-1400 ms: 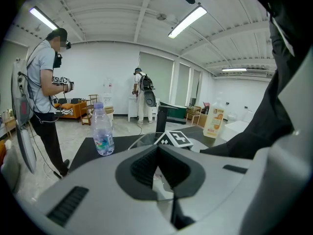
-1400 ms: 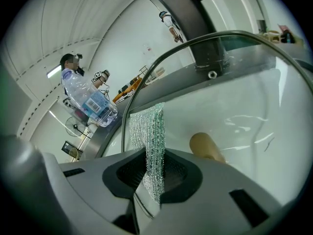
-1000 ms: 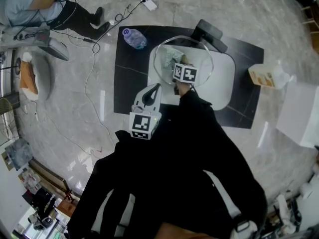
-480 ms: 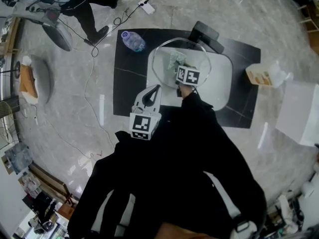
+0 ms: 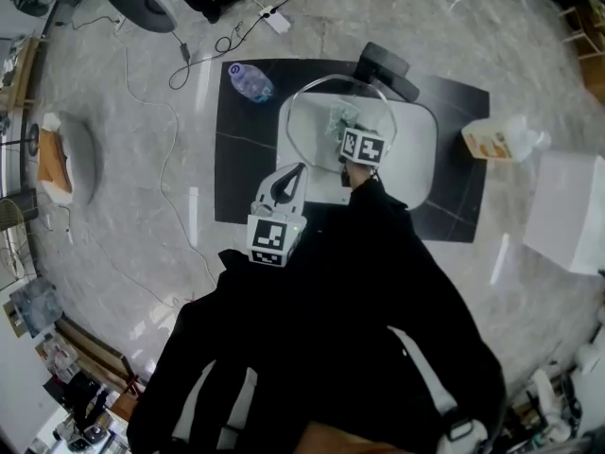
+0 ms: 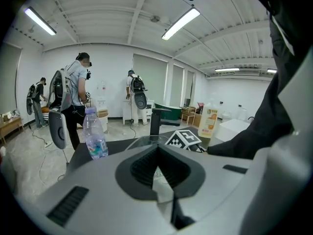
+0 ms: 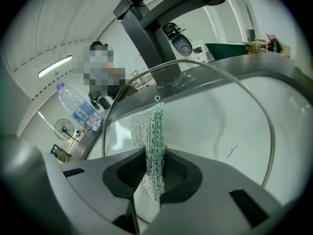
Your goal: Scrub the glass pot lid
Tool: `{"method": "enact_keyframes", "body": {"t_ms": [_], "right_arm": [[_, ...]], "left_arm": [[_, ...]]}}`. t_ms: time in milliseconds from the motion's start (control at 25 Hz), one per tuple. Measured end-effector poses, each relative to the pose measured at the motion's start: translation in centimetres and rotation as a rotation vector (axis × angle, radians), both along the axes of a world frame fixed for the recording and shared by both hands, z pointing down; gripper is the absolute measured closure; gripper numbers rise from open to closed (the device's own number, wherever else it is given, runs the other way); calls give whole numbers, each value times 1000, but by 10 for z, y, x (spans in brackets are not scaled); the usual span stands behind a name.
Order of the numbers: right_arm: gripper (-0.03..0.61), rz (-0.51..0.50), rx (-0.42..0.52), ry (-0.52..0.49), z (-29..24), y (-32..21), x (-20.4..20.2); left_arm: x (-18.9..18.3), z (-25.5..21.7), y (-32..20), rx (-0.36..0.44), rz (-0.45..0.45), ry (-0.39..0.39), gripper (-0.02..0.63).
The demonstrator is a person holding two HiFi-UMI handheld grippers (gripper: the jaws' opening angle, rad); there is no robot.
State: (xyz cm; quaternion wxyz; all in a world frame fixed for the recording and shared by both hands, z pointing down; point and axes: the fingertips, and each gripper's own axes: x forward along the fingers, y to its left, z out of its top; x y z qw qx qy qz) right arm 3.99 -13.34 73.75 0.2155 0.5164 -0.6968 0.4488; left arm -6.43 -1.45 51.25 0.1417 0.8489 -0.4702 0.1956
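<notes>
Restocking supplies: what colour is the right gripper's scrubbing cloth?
Silvery-green scrubbing cloth; clearest in the right gripper view.

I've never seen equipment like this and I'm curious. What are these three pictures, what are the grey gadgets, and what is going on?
There is no robot here: a person in black holds a grey two-jaw gripper in each hand. The head view looks down from a camera on their head. The other two views come from cameras riding on each gripper. On a black tabletop sits a white basin with a black tap and a clear plastic water bottle. An orange-labelled jug stands off to the right. The right gripper is clamped on a green mesh scrubbing cloth that touches the round glass pot lid. The left gripper is shut and seems to pinch the lid's rim.
</notes>
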Motion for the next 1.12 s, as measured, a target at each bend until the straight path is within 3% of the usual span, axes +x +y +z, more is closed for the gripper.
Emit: {"method": "enact_keyframes", "body": {"t_ms": [1120], "right_arm": [[512, 59, 0, 58, 4, 17, 61]], "left_arm": [[10, 0, 3, 8, 37, -5, 620]]}}
